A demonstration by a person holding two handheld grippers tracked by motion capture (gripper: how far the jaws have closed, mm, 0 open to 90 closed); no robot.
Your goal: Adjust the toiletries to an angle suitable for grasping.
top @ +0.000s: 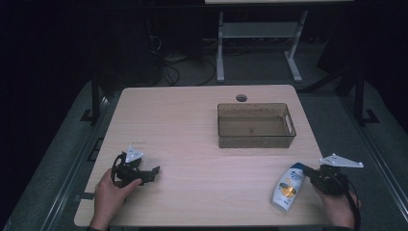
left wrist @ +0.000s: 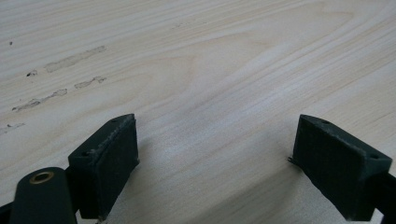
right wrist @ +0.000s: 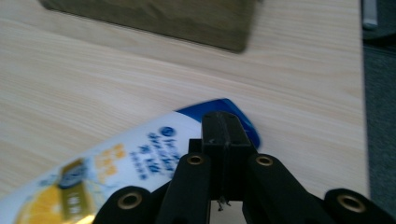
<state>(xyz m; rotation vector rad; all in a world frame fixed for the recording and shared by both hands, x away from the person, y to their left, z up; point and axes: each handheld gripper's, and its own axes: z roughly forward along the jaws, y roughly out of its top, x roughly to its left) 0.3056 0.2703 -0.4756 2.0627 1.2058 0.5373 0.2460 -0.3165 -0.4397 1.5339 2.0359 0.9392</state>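
High view: light wood table (top: pixel 192 125) with a translucent brown bin (top: pixel 255 125) on its far right part, long side across, handle slot in its right end wall, nothing visible inside. White shampoo bottle (top: pixel 287 186) with blue cap end lies flat on the table, nearer the person than the bin and off its right front corner, well apart from it; cap end points toward the bin, base toward the table's near edge. Right gripper (top: pixel 318 174) sits just right of the bottle's cap end, held in the right hand (top: pixel 339 204), grey three-cornered plate on top; bare table between bottle and bin, nothing standing in the way. Right gripper view: the right gripper's (right wrist: pixel 226 135) jaws are pressed together with nothing between them, tips over the blue cap of the bottle (right wrist: pixel 116 168); whether they touch it cannot be told. Bin (right wrist: pixel 154 18) is blurred at the top of that view, with bare wood between it and the bottle. Left gripper (top: pixel 144 174) is far left of the bin, near the table's left front, held low in the left hand (top: pixel 111 192), pointing right across the table. Left gripper view: the left gripper's (left wrist: pixel 215 158) jaws stand wide apart, holding nothing, bare wood grain between them, a few faint scuff marks (left wrist: pixel 56 88) on the tabletop. Round cable hole (top: pixel 241 98) just behind the bin near the table's far edge. Beyond the table, white desk legs (top: pixel 257 43) and cables (top: pixel 183 67) on a dark floor.
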